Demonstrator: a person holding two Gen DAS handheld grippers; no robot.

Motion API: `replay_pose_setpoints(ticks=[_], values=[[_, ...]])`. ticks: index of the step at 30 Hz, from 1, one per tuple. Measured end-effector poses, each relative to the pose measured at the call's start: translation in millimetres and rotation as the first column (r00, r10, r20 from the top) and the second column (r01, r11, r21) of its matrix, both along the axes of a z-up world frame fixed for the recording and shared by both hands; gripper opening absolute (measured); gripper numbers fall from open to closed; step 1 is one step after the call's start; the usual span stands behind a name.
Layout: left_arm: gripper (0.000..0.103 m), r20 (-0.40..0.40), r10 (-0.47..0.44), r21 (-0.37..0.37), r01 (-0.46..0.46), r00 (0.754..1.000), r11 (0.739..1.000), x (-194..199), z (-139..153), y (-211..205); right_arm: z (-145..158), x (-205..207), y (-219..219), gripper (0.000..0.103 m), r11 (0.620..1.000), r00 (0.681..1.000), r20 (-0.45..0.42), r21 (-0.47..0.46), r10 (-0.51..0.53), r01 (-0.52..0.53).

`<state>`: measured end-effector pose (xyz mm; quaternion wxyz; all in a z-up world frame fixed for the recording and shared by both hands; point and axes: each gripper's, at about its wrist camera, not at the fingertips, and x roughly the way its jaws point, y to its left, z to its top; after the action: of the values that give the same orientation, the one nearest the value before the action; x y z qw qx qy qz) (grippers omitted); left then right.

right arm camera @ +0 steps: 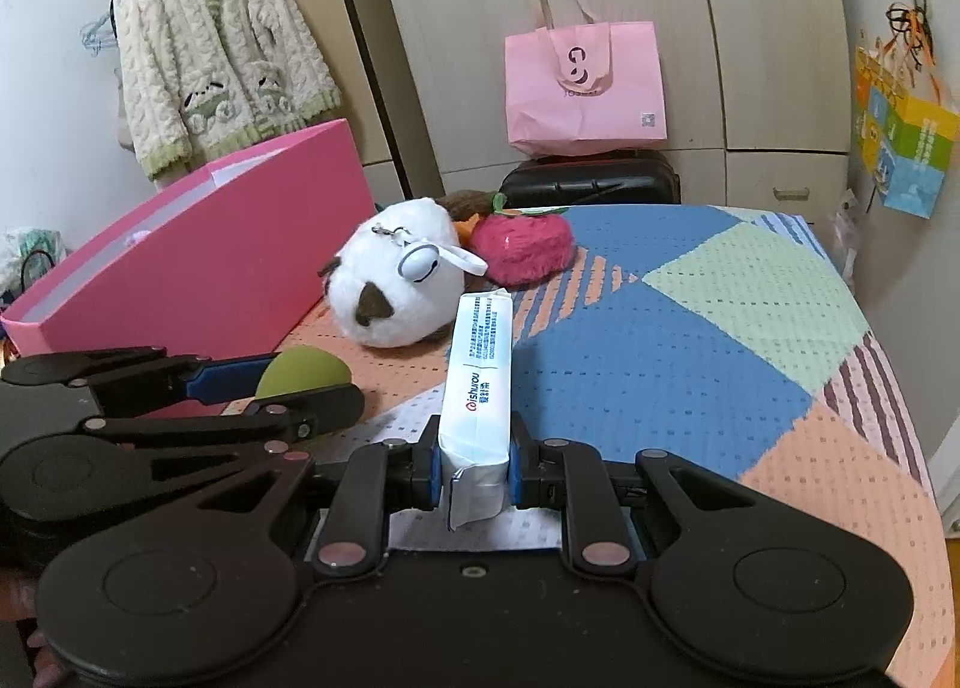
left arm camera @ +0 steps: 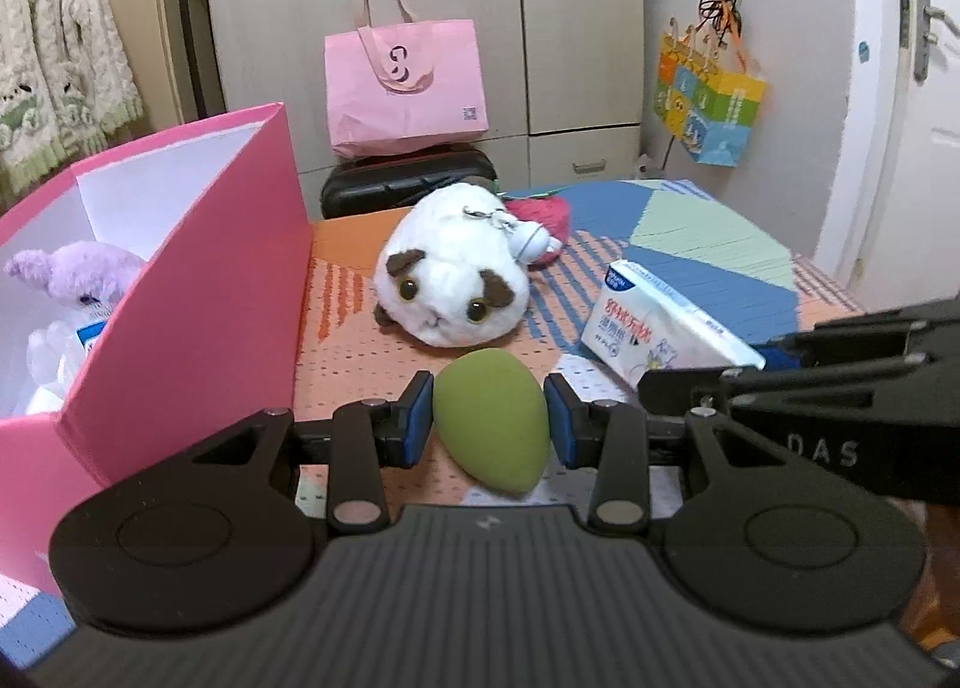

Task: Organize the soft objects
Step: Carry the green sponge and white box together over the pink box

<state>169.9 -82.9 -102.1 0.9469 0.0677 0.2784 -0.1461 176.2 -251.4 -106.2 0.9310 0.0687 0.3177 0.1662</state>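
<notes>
Claws both held something soft. The left claw [left arm camera: 489, 418] pinched a green sponge egg [left arm camera: 492, 415] between its blue pads. The right claw [right arm camera: 474, 463] squeezed a white tissue pack [right arm camera: 477, 406]. Past them, on the bench [right arm camera: 690, 340], lay a white plush animal [left arm camera: 450, 283], with a pink box [left arm camera: 198, 292] left of it.

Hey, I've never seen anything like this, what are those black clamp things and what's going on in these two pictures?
They are two hand-held grippers, each with a camera looking along its fingers, so each picture is one gripper's own view. The left gripper is shut on a green egg-shaped sponge. The right gripper is shut on a white tissue pack. On the patchwork cloth lie a white plush animal and a fuzzy red plush. The pink box on the left already holds a purple plush.
</notes>
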Motion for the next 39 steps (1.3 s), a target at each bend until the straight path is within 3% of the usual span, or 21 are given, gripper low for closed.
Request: replay_pose_setpoints(ticks=[11,21,30,36,39], values=[[0.038,-0.071,-0.044,-0.092,0.037,0.997,0.995,-17.7,8.4,6.3,2.8,-31.5,-6.3,0.022,1.0,1.0,0.013,0.031,-0.001,0.001],[0.038,-0.119,-0.096,-0.131,0.08,0.988,0.988,-40.5,16.6,16.0,8.6,-57.3,-1.5,0.022,1.0,1.0,0.008,-0.012,0.023,-0.023],[0.038,-0.154,-0.146,-0.119,0.128,0.977,0.985,-56.8,28.8,36.3,39.1,-62.2,6.4,0.023,0.958,0.968,-0.118,-0.157,0.222,-0.239],[0.038,-0.161,-0.184,-0.134,0.163,0.97,0.977,-73.5,52.8,58.2,63.2,-70.5,19.2,0.023,0.94,0.936,-0.159,-0.084,0.315,-0.331],[0.038,-0.098,-0.165,-0.12,0.153,0.981,0.981,-89.7,74.2,70.8,75.4,-74.5,28.0,0.023,0.918,0.906,-0.184,-0.048,0.38,-0.395]])
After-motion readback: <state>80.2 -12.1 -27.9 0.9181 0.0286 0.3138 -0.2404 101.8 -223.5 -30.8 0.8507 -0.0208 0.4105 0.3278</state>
